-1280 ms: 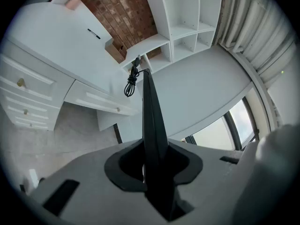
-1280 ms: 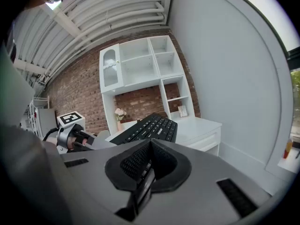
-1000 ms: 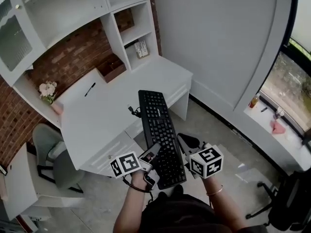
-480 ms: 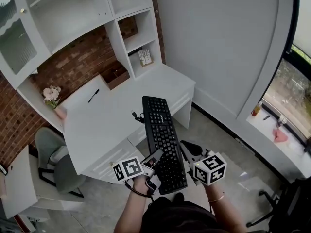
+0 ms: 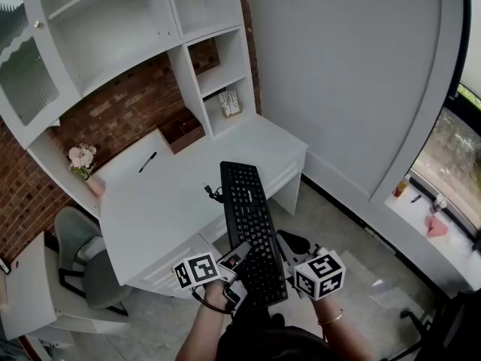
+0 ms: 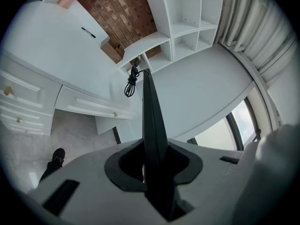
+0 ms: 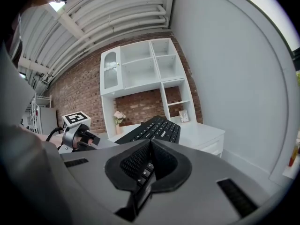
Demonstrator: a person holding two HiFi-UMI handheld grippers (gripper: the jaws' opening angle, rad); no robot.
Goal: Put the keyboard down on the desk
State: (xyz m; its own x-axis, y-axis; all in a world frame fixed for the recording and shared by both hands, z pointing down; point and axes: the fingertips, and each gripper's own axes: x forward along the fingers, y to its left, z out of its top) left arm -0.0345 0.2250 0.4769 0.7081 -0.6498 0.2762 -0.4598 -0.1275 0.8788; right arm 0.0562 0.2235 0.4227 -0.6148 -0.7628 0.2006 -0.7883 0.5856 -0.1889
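At the bottom centre of the head view, the left gripper (image 5: pixel 237 258) is clamping the near left edge of the black rectangular plastic keyboard (image 5: pixel 248 213). In the left gripper view the keyboard is standing edge-on between the jaws, and both of them are pressing on it. Just to the right, the right gripper (image 5: pixel 288 244) is grasping the near right edge, with keys showing between its jaws. The keyboard is reaching up to the middle of the frame, and its far end is overlapping the front edge of the white wooden desk (image 5: pixel 150 201); I cannot tell if they are touching. A bundled black cable (image 5: pixel 213 194) is hanging at its far left corner. Farther, left of centre, a thin black pen (image 5: pixel 148 162) is lying on the desk. At the top, a white shelf unit (image 5: pixel 113 21) is standing against a red brick wall (image 5: pixel 128 100).
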